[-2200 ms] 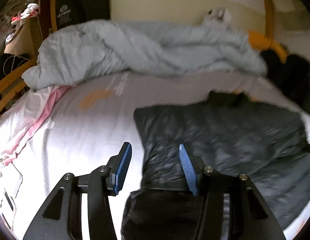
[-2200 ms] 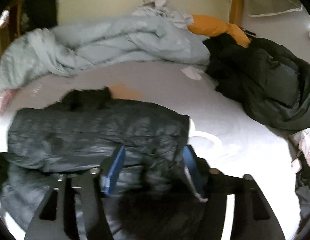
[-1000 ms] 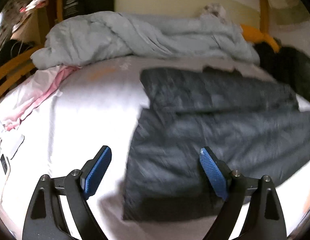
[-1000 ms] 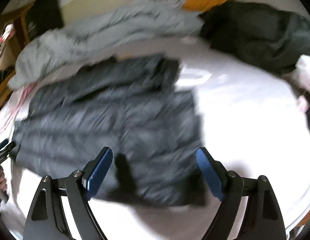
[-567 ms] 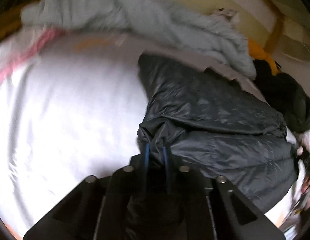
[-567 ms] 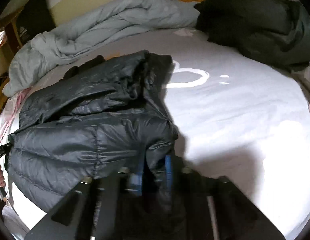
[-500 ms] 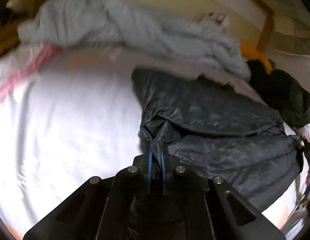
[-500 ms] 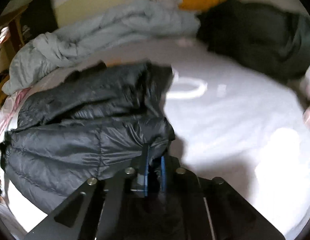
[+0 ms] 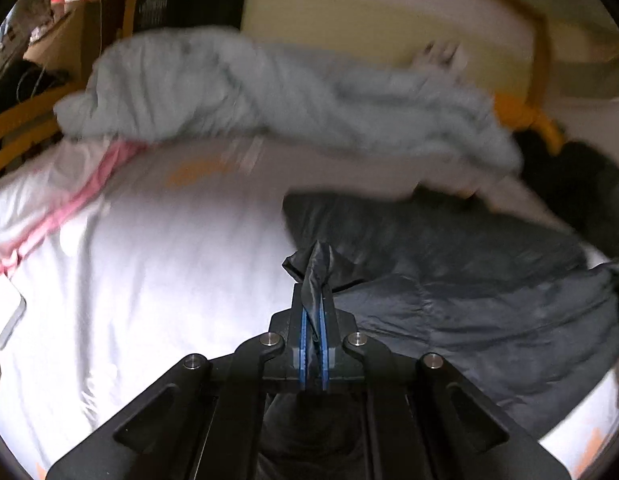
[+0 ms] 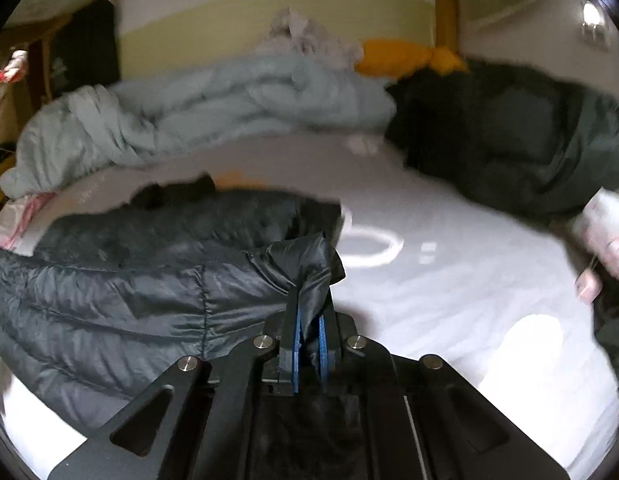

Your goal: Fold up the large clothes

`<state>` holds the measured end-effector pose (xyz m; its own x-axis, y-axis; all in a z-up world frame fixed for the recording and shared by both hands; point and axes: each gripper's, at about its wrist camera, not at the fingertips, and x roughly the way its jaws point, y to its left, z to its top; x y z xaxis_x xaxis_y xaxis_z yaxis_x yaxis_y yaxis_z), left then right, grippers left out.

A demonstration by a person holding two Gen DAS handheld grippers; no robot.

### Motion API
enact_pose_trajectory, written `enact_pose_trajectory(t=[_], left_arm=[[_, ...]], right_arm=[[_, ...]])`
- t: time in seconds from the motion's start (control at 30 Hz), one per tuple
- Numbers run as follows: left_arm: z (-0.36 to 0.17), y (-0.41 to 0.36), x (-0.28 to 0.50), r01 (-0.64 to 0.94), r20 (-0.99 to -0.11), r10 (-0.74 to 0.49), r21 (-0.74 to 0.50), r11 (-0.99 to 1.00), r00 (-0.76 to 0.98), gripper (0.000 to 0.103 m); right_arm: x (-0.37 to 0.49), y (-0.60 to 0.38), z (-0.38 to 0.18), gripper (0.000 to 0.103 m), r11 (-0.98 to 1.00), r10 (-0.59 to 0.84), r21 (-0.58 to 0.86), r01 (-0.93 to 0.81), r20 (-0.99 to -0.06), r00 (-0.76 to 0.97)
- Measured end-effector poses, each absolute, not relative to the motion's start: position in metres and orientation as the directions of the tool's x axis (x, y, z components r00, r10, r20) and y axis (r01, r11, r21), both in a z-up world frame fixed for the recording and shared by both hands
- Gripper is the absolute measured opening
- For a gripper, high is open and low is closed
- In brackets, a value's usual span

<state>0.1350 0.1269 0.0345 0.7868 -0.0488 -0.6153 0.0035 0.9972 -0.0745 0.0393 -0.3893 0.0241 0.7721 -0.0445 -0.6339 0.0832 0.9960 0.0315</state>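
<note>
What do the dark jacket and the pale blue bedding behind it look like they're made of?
Dark jacket: probably thin nylon or polyester shell, slightly glossy, with stitched puffy channels suggesting a padded fill.
Pale blue bedding: looks like soft matte cotton or microfibre, bunched in thick folds; blur leaves the weave unclear.

- I count one dark quilted puffer jacket (image 10: 121, 296) spread on the bed, from my nine to twelve o'clock.
- One white bedsheet (image 10: 449, 292) under everything.
- One pale blue duvet (image 10: 197, 108), bunched at eleven o'clock.
- One dark green coat (image 10: 521, 140), heaped at two o'clock.
- One orange cloth (image 10: 405, 58) at one o'clock.
- Two grippers I hold: left gripper (image 9: 314, 320), right gripper (image 10: 309, 320).
</note>
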Motion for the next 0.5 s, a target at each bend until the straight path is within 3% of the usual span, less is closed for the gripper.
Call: enact_pose_trajectory(t=[0.13, 0.23, 0.3, 0.33, 0.37, 0.4, 0.47, 0.5], left_arm=[[0.0, 0.117, 0.155, -0.023, -0.705, 0.02, 0.005, 1.0, 0.709, 0.01], [-0.002, 0.116, 0.152, -0.034, -0.7, 0.034, 0.014, 0.999, 0.713, 0.015], [0.006, 0.118, 0.147, -0.045, -0.672, 0.041, 0.013, 0.999, 0.739, 0.031], [0.014, 0.12, 0.141, -0.052, -0.644, 0.042, 0.004, 0.999, 0.764, 0.051], [0.022, 0.122, 0.133, -0.064, -0.611, 0.048, -0.005, 0.998, 0.79, 0.066], [0.03, 0.125, 0.126, -0.072, -0.571, 0.049, -0.018, 0.997, 0.819, 0.068], [0.046, 0.128, 0.112, -0.053, -0.524, 0.018, -0.052, 0.997, 0.851, 0.078], [0.052, 0.128, 0.104, -0.038, -0.511, -0.002, -0.069, 0.997, 0.86, 0.08]], right_arm=[[0.055, -0.383, 0.002, 0.009, 0.995, -0.087, -0.033, 0.089, -0.688, 0.72], [0.054, -0.38, -0.001, 0.01, 0.994, -0.108, -0.064, 0.089, -0.691, 0.715], [0.05, -0.381, 0.001, 0.018, 0.993, -0.118, -0.07, 0.096, -0.685, 0.719], [0.046, -0.382, 0.004, 0.021, 0.991, -0.131, -0.073, 0.111, -0.677, 0.724], [0.044, -0.384, 0.007, 0.031, 0.99, -0.137, -0.072, 0.12, -0.669, 0.73], [0.039, -0.386, 0.011, 0.051, 0.989, -0.141, -0.067, 0.129, -0.655, 0.742], [0.023, -0.387, 0.023, 0.077, 0.989, -0.14, -0.044, 0.142, -0.602, 0.786], [0.014, -0.386, 0.03, 0.08, 0.989, -0.134, -0.03, 0.142, -0.565, 0.814]])
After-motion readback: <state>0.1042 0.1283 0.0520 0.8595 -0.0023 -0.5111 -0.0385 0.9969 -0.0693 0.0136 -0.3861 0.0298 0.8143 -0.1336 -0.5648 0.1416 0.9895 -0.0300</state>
